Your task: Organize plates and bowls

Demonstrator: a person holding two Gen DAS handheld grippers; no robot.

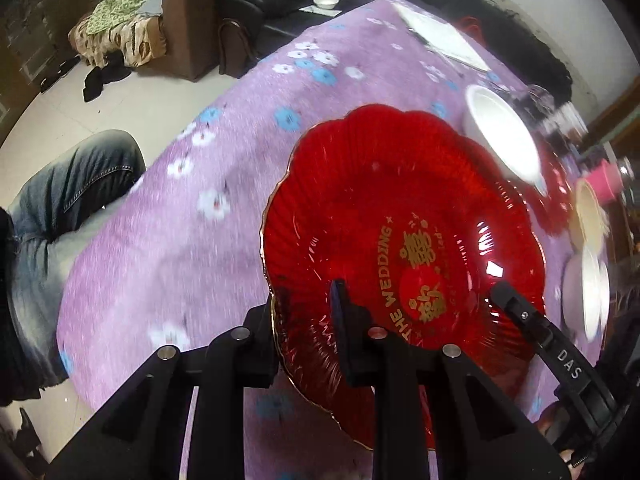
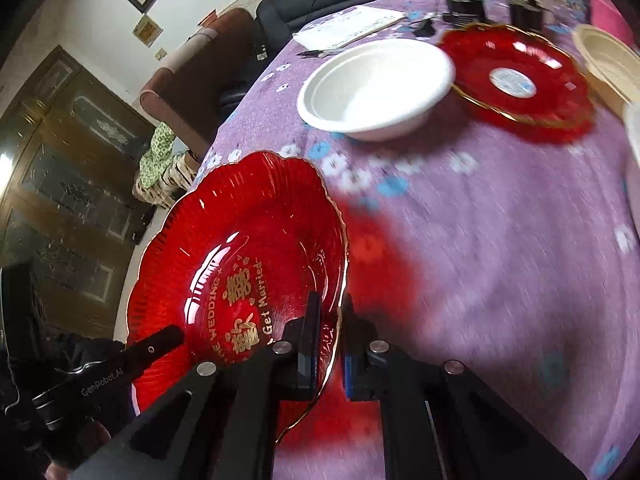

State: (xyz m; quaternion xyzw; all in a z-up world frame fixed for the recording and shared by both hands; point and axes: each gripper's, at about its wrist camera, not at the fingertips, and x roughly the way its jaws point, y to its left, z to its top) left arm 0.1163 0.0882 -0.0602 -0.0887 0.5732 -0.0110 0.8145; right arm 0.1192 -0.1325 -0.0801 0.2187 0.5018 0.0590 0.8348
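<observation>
A red scalloped glass plate (image 1: 384, 216) with gold wedding lettering is held tilted above the purple flowered tablecloth (image 1: 192, 184). My left gripper (image 1: 308, 304) is shut on its near rim. My right gripper (image 2: 334, 312) is shut on the opposite rim of the same plate (image 2: 248, 232); it also shows in the left wrist view (image 1: 520, 312). A white bowl (image 2: 376, 88) and a second red plate (image 2: 516, 76) sit farther back on the table. A cream bowl (image 2: 608, 64) is at the right edge.
White bowls (image 1: 584, 292) and a pink object (image 1: 606, 180) crowd the right of the left wrist view. Papers (image 2: 348, 26), a pen and dark containers (image 2: 464, 0) lie at the table's far end. A person's jeans-clad leg (image 1: 60, 208) is left of the table. A black sofa (image 2: 320, 0) stands behind.
</observation>
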